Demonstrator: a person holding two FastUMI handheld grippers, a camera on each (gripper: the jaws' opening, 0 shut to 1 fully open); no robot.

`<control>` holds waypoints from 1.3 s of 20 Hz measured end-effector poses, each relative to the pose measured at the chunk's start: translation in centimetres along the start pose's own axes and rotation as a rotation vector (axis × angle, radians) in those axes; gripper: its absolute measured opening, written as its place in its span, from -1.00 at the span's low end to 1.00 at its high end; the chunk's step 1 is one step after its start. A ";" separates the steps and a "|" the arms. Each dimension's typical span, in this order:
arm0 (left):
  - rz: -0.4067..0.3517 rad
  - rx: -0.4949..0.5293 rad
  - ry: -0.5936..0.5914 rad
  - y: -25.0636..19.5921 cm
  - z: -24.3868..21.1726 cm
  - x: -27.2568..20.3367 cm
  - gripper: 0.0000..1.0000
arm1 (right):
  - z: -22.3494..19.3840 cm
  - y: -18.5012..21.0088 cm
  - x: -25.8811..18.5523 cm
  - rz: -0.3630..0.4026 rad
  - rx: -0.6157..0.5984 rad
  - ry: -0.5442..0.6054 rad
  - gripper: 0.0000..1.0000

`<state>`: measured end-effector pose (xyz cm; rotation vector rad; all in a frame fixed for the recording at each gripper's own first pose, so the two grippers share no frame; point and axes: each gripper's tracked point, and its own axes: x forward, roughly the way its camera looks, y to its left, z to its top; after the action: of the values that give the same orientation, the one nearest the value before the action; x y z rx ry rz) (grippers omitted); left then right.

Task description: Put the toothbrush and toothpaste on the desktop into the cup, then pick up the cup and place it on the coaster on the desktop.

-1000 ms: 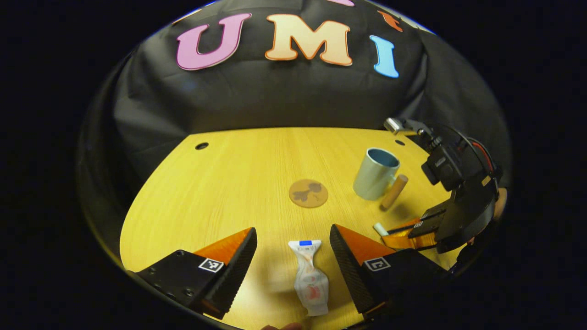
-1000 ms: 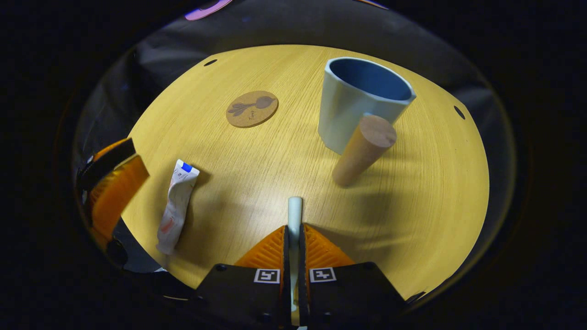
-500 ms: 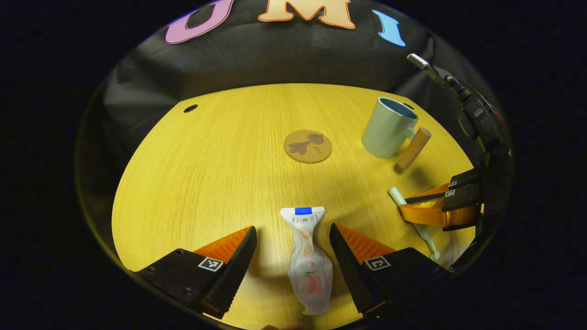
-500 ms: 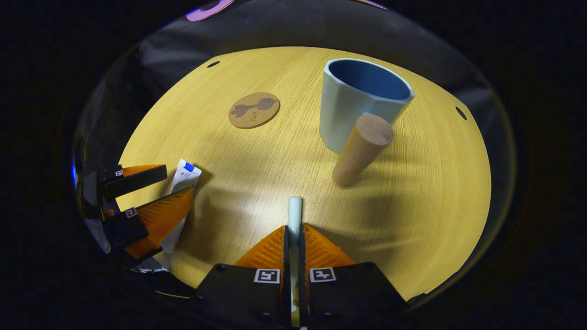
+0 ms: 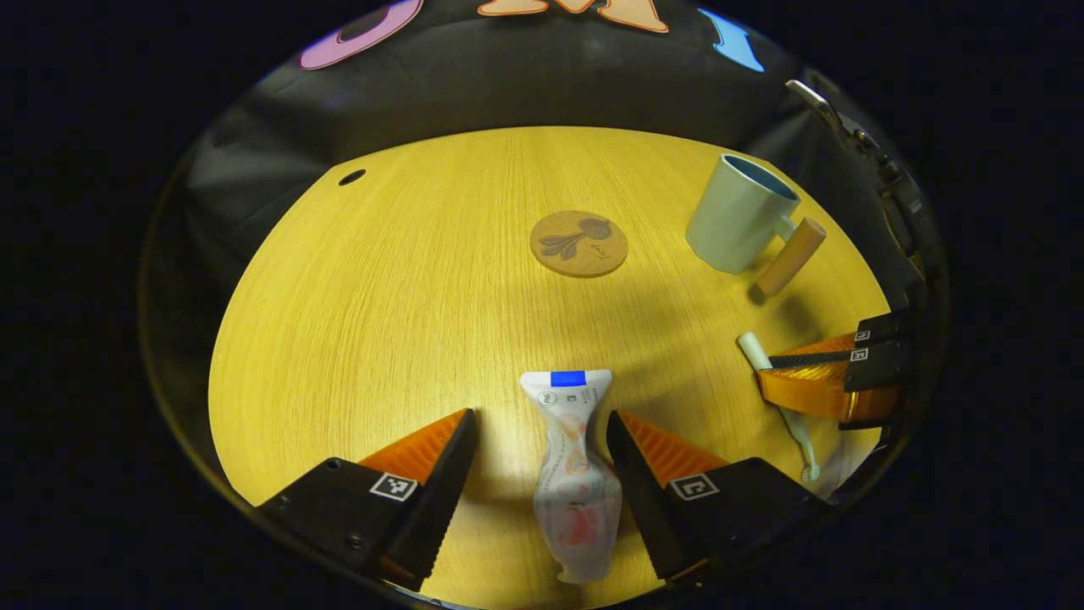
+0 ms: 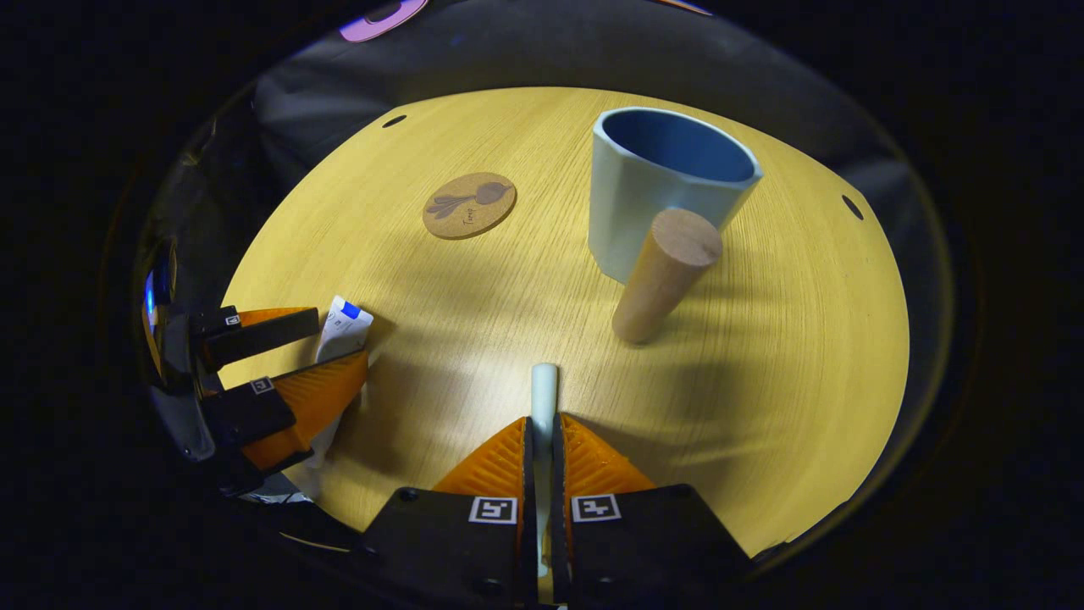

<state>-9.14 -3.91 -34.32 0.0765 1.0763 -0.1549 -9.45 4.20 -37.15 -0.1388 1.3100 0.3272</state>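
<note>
Left gripper: seen in the left gripper view; fingers spread wide, one on each side of the toothpaste tube, neither finger pressing on it.
Toothpaste tube: lies flat on the near part of the wooden desktop, between the left gripper's fingers, its blue-banded crimped end pointing away from the camera.
Right gripper: seen in the right gripper view; fingers pressed together on the toothbrush handle, pinching it.
Toothbrush: white handle juts forward from between the right gripper's fingers, low over the desktop; in the left gripper view its bristle end shows on the near side of that gripper.
Cup: pale blue, upright on the far right of the desktop, mouth open upward; its cylindrical wooden handle slants toward the right gripper.
Coaster: round cork disc with a dark plant motif, flat on the desktop left of the cup and apart from it.
</note>
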 end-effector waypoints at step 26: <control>-0.087 -0.032 -0.180 -1.8 4.2 -3.8 -0.96 | 2.2 -0.6 -3.0 0.022 0.074 -0.202 -0.82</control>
<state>-7.56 -5.91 -28.97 -0.0125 0.9028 -0.2188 -7.95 3.80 -33.74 -0.0280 1.1224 0.3028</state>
